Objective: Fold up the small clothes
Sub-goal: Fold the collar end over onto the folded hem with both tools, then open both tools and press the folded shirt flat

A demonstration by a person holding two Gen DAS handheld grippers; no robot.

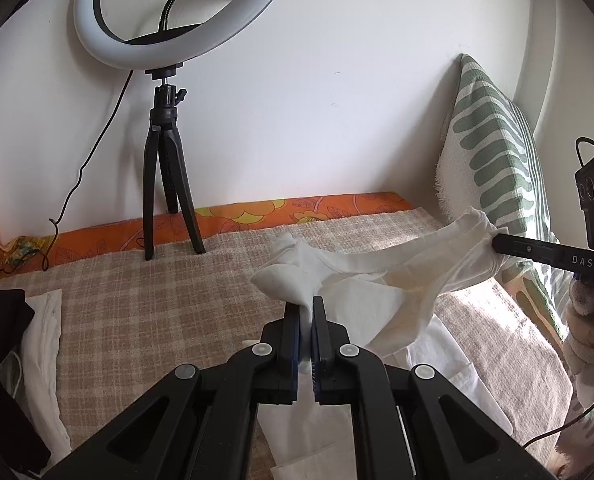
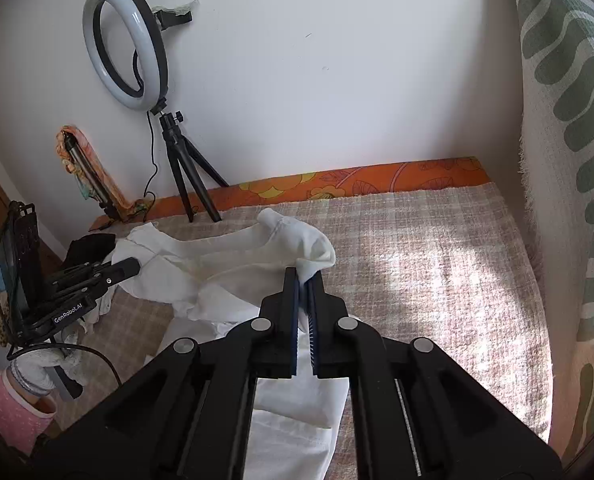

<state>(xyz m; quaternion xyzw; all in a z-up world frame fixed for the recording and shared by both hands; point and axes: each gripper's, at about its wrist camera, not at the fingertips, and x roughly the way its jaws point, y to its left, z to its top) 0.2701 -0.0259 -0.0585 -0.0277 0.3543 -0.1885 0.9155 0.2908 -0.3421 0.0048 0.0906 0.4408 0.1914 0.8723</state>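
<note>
- Where the left wrist view looks along its own fingers, the left gripper (image 1: pixel 305 312) is clamped tight on one bunched corner of a white garment (image 1: pixel 361 276), lifted off the checked bed cover (image 1: pixel 137 304).
- From that pinch the cloth runs across to the right gripper (image 1: pixel 497 245), which nips its other end near the bed's right edge, in front of a green-patterned pillow (image 1: pixel 493 144); white letters "DAS" show on that gripper's body.
- More white cloth (image 1: pixel 445 356) lies flat on the cover under the lifted piece.
- A ring light (image 1: pixel 177 12) on a tripod stands at the far edge by the wall.
- Seen from the right wrist view, the right gripper (image 2: pixel 305 280) is closed on a corner of the white garment (image 2: pixel 233 264), right at its fingertips.
- The cloth sags leftward to the left gripper (image 2: pixel 135 267), marked "GenRobot.AI", held by a gloved hand (image 2: pixel 37 368) with a pink sleeve (image 2: pixel 13 416).
- No containers are in sight.
</note>
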